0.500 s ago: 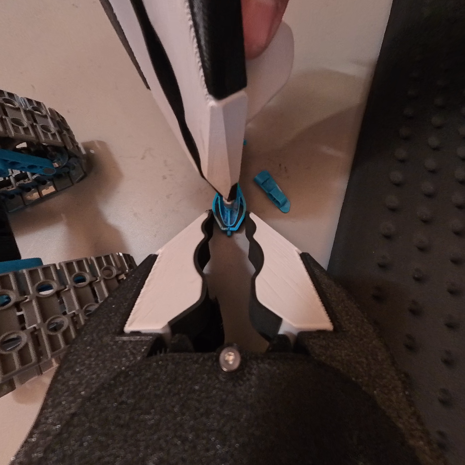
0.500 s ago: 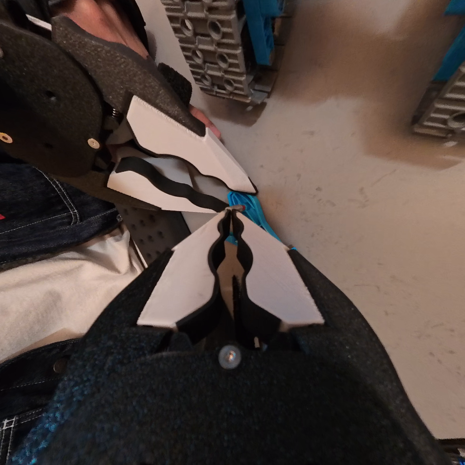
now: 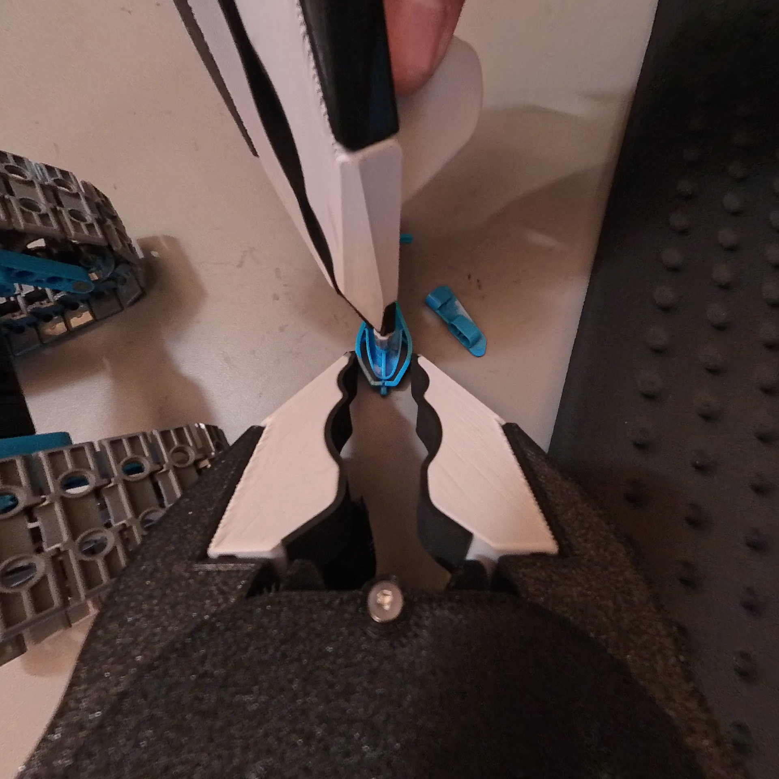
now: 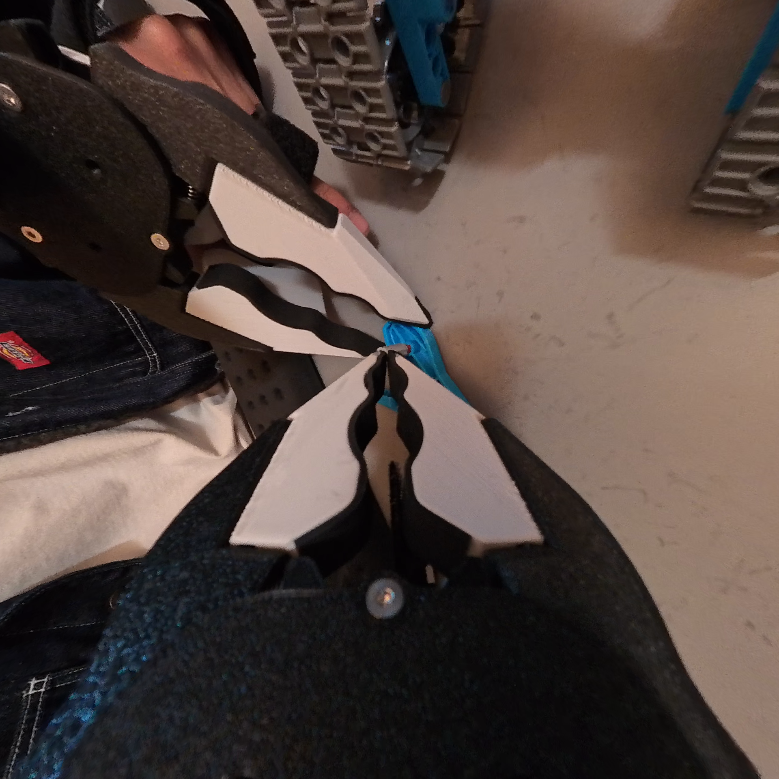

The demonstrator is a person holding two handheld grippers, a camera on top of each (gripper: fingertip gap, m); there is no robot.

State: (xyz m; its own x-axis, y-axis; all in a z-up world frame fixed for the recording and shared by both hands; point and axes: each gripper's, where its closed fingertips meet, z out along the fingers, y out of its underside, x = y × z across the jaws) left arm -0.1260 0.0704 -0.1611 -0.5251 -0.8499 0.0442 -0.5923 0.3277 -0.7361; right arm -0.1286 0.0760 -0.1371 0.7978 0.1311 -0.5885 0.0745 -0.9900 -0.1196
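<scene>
red woven label (image 4: 23, 350), dark denim garment (image 4: 92, 337)

Left gripper (image 3: 381, 358): rough black body, silver screw (image 3: 383, 599) at centre, two white tapered fingers (image 3: 291, 476) with wavy black inner pads. Right gripper (image 4: 385, 354): same build. Person wears dark denim jeans (image 4: 84, 354) with white stitching, cream shirt (image 4: 84, 476).

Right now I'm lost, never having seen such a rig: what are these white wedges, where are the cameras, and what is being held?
The white wedges are jaws of two hand-held grippers, each carrying its own camera looking along them. In the left wrist view, the left gripper pinches a small blue plastic piece, and the right gripper meets it from above. The right wrist view shows the right one nearly shut on something small, too hidden to name. On the beige table lie a loose blue piece and grey toy tracks.
</scene>
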